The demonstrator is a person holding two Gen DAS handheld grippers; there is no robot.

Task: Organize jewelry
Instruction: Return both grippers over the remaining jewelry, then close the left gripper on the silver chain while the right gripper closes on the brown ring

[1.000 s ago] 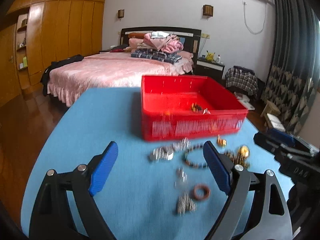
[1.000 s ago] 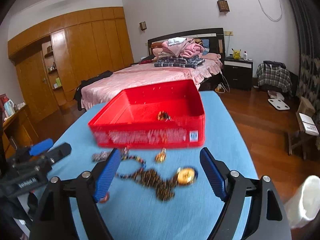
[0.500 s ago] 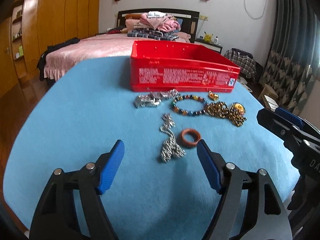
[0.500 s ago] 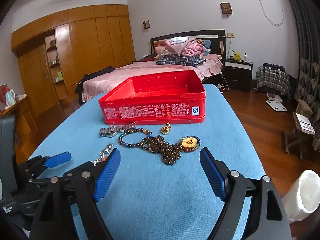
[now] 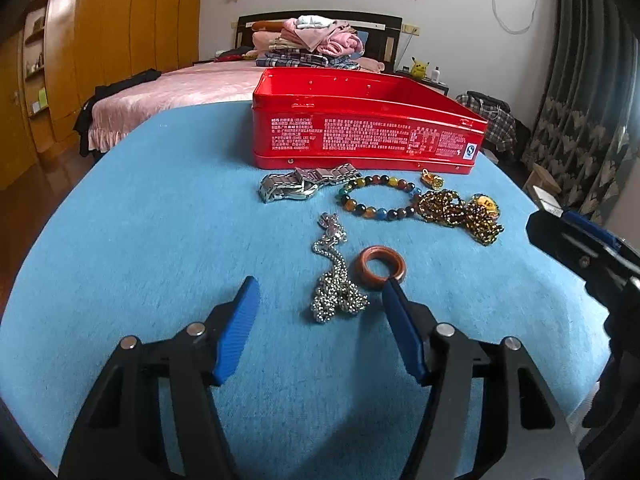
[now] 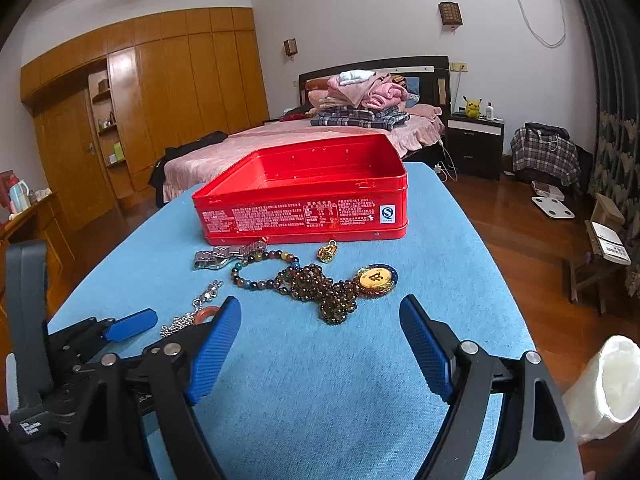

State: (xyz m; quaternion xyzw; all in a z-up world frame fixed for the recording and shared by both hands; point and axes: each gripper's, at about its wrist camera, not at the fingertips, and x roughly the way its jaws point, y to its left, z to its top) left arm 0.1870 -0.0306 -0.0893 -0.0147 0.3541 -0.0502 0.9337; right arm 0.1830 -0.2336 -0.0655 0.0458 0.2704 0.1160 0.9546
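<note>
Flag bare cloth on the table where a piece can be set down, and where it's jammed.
Free: the blue tablecloth left of the silver chain and watch, and the near strip under the right tongs. Crowded: in front of the red tin, where watch, bead bracelet, brown bead necklace, gold charm and brown ring bunch up.

Bedroom. White walls (image 6: 360, 8), polished wood floor (image 6: 520, 216). Wooden wardrobe (image 6: 180, 100) at left. Pink-covered bed (image 6: 280, 140) with folded clothes (image 6: 360, 96). Dark nightstand (image 6: 474, 144); patterned curtains (image 5: 580, 152) at right.
</note>
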